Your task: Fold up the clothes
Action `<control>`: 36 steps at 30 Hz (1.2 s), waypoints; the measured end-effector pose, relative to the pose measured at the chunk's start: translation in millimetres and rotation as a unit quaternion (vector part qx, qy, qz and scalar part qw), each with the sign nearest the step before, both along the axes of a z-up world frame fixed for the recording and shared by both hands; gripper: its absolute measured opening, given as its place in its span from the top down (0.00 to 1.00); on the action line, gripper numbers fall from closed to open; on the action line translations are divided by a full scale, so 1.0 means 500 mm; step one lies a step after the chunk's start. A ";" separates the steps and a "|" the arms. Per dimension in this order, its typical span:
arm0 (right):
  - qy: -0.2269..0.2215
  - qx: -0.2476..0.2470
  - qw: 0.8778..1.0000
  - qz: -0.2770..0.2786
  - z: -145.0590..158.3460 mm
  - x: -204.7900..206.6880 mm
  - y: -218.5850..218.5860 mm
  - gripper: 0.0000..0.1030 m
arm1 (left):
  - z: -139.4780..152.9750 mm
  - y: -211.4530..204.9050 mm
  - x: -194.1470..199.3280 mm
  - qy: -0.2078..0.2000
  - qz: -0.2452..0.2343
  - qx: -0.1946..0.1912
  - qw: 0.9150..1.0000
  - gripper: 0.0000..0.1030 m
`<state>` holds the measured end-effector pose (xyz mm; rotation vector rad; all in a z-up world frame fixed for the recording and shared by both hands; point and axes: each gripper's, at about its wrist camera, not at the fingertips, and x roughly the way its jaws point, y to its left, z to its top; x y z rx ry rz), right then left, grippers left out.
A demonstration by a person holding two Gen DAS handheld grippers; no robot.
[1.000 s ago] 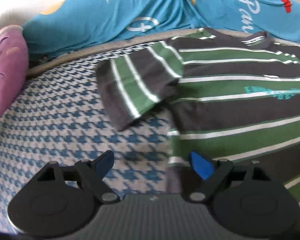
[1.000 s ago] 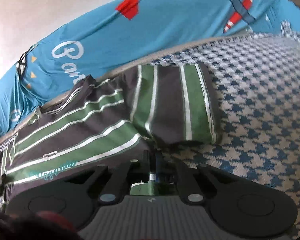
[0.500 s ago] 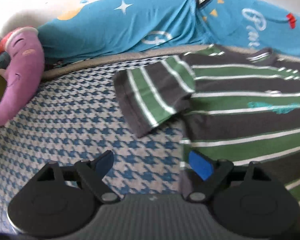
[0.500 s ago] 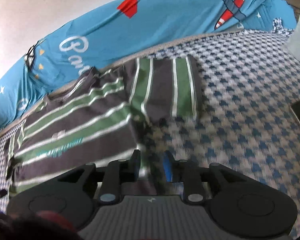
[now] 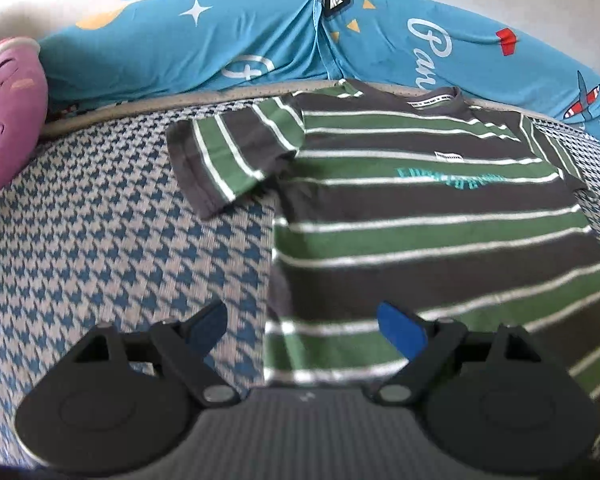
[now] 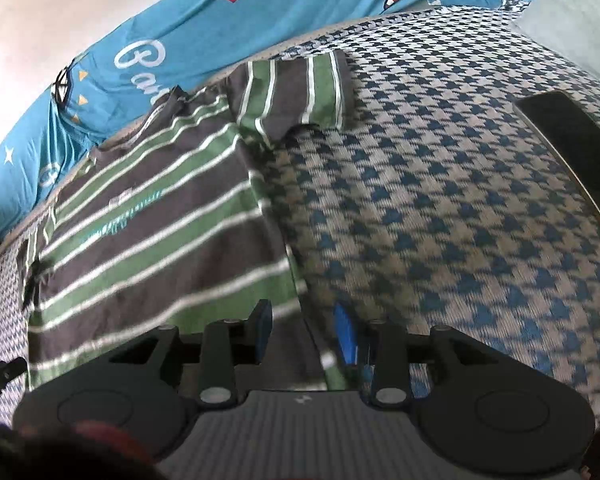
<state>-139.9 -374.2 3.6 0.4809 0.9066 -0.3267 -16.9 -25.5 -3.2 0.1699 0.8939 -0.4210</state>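
A brown T-shirt with green and white stripes (image 5: 428, 216) lies spread flat, front up, on the houndstooth cover (image 5: 112, 248), both short sleeves out. My left gripper (image 5: 300, 322) is open above the shirt's lower left edge, holding nothing. In the right wrist view the same T-shirt (image 6: 148, 232) fills the left half, its sleeve (image 6: 300, 88) pointing away. My right gripper (image 6: 304, 334) is open over the shirt's lower right edge, with the hem between its blue pads and not clamped.
A blue printed quilt (image 5: 260, 48) runs along the far side by the wall. A pink plush toy (image 5: 8, 112) lies at the far left. A dark flat object (image 6: 572, 144) rests at the right edge of the cover.
My right gripper was shut on the shirt's hem and has opened, letting it go. Both grippers have pulled back, so more of the shirt shows. The left stayed open.
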 end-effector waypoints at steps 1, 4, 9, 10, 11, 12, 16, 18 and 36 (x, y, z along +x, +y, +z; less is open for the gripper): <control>0.000 -0.008 1.000 0.005 0.000 -0.004 0.005 0.66 | -0.001 0.005 -0.006 0.001 0.000 -0.001 1.000 0.16; 0.003 -0.034 0.999 0.019 0.000 -0.011 0.021 0.66 | -0.006 0.018 -0.024 0.005 0.002 -0.003 1.000 0.16; 0.015 -0.086 0.996 0.036 -0.008 -0.012 0.046 0.89 | -0.017 0.037 -0.048 0.018 0.004 -0.008 1.000 0.16; 0.015 -0.093 0.995 0.028 -0.008 -0.014 0.043 0.92 | -0.018 0.039 -0.055 0.016 0.003 -0.006 1.000 0.16; 0.016 -0.100 0.995 0.020 -0.008 -0.015 0.040 0.96 | -0.019 0.042 -0.062 0.014 0.003 -0.003 1.000 0.16; 0.017 -0.108 0.994 0.012 -0.008 -0.016 0.037 0.98 | -0.021 0.046 -0.066 0.014 0.005 0.001 1.000 0.16; 0.021 -0.138 0.990 -0.021 -0.008 -0.022 0.024 1.00 | -0.035 0.070 -0.080 0.018 0.027 0.024 0.999 0.16; 0.022 -0.134 0.990 -0.046 -0.005 -0.026 0.001 1.00 | -0.040 0.083 -0.087 0.018 0.038 0.033 0.999 0.16; -0.021 -0.021 0.998 -0.061 0.005 -0.182 -0.008 0.81 | -0.015 0.057 -0.152 0.001 -0.011 -0.018 1.000 0.16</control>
